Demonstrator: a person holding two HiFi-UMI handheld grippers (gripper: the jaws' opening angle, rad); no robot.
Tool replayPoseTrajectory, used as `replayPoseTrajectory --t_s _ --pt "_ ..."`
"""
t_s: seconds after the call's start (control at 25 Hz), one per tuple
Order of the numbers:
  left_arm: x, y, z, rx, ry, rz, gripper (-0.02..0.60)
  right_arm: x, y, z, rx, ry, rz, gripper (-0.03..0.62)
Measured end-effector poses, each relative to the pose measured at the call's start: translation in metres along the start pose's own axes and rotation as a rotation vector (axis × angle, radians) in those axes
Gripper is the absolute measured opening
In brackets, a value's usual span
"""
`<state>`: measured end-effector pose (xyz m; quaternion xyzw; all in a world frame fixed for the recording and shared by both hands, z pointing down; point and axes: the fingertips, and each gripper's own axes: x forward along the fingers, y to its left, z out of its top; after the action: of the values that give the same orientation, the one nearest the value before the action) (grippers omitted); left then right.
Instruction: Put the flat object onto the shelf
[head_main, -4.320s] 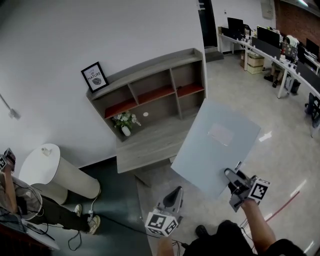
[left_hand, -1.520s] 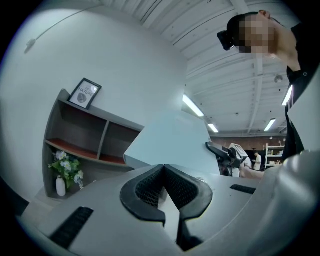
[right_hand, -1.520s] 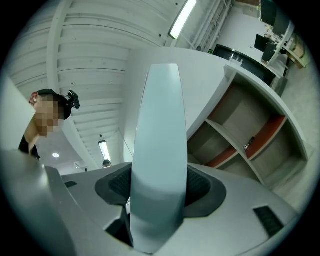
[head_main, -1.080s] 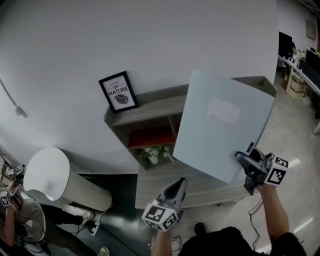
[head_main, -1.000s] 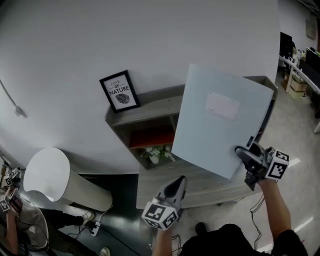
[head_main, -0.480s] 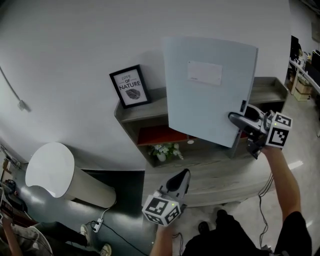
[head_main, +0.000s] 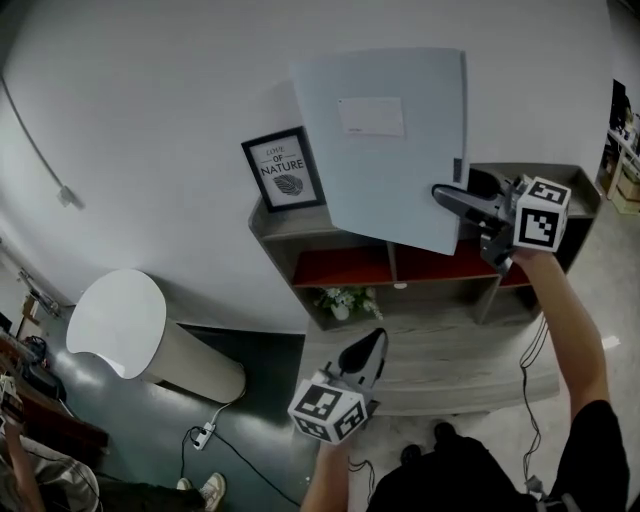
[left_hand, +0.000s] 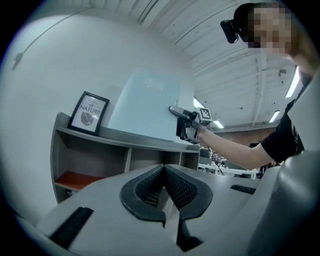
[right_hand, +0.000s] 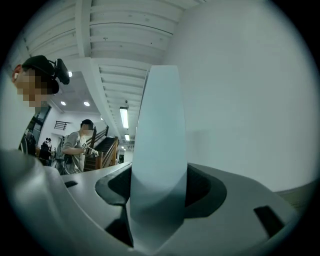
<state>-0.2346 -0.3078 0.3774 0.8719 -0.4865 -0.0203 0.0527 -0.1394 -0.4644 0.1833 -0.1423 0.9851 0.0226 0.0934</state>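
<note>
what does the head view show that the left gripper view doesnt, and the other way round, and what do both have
Only the head view: the white cylindrical unit on the floor and the small plant in a lower compartment.

Only the left gripper view: the ceiling lights, the person's head camera, and the inner faces of the left gripper, whose jaws are closed and empty.

Both: the pale folder clamped upright in the right gripper, the framed picture and the shelf.

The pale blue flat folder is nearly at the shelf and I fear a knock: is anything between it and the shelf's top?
Only the black-framed picture stands on the grey wooden shelf's top, just left of the pale blue folder held by the right gripper; the visible top beside it shows nothing else.
</note>
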Motion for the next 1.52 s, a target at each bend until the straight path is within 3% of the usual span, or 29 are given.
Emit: replayPoseTrajectory --t_s 0.6,1.0,1.52 --pt "0.043 -0.008 0.02 0.024 -0.007 0.081 0.012 0.053 -0.081 -0.021 -0.014 0.082 0.03 0.282" --pt "0.063 -0.022 0.015 0.033 0.004 0.107 0.012 0.06 -0.095 -0.032 -0.026 0.088 0.092 0.282" --pt "0.083 -0.017 0.019 0.024 0.006 0.118 0.012 0.061 -0.112 -0.046 -0.017 0.122 0.093 0.282"
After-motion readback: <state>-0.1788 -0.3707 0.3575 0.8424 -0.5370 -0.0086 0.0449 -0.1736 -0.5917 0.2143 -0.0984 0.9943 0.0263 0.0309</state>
